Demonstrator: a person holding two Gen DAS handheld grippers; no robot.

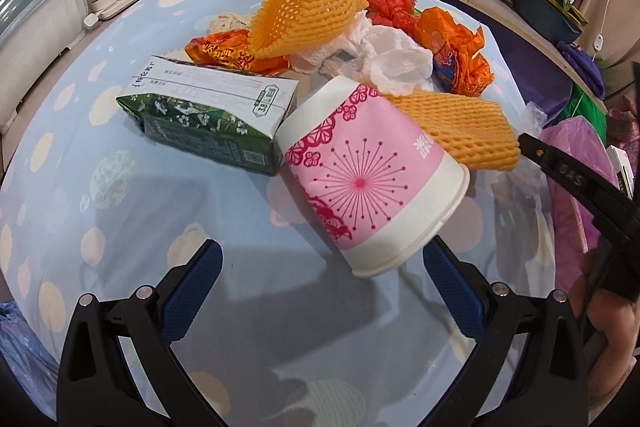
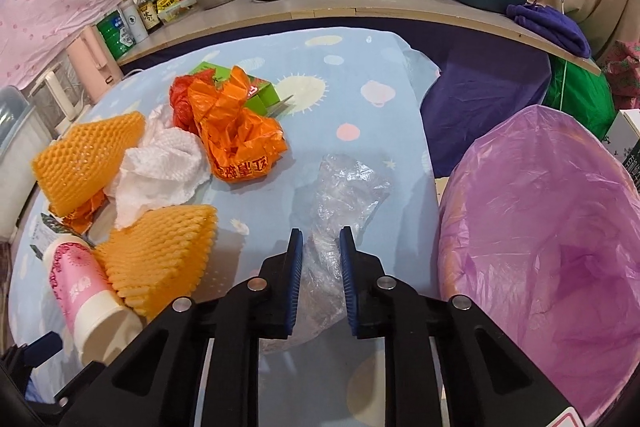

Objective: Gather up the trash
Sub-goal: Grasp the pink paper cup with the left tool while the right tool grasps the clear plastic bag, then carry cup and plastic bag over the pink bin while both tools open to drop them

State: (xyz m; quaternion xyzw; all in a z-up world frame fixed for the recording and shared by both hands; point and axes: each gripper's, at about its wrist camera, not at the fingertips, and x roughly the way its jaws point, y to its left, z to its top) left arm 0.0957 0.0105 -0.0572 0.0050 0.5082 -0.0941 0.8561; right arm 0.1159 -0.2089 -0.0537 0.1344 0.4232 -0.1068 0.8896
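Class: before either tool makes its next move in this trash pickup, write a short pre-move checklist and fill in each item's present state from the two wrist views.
1. Right tool straddles the clear plastic bag: ok, the bag lies between its fingers.
2. Right tool shut on the bag: not ok, a gap remains on both sides.
3. Pink-lined bin open and beside the table: ok.
4. Left tool open for a grasp: ok, fingers spread wide.
5. Paper cup inside the left tool's fingers: not ok, it lies on its side just ahead of them.
6. Cup free of neighbours: cannot tell; milk carton and foam net sit close against it.
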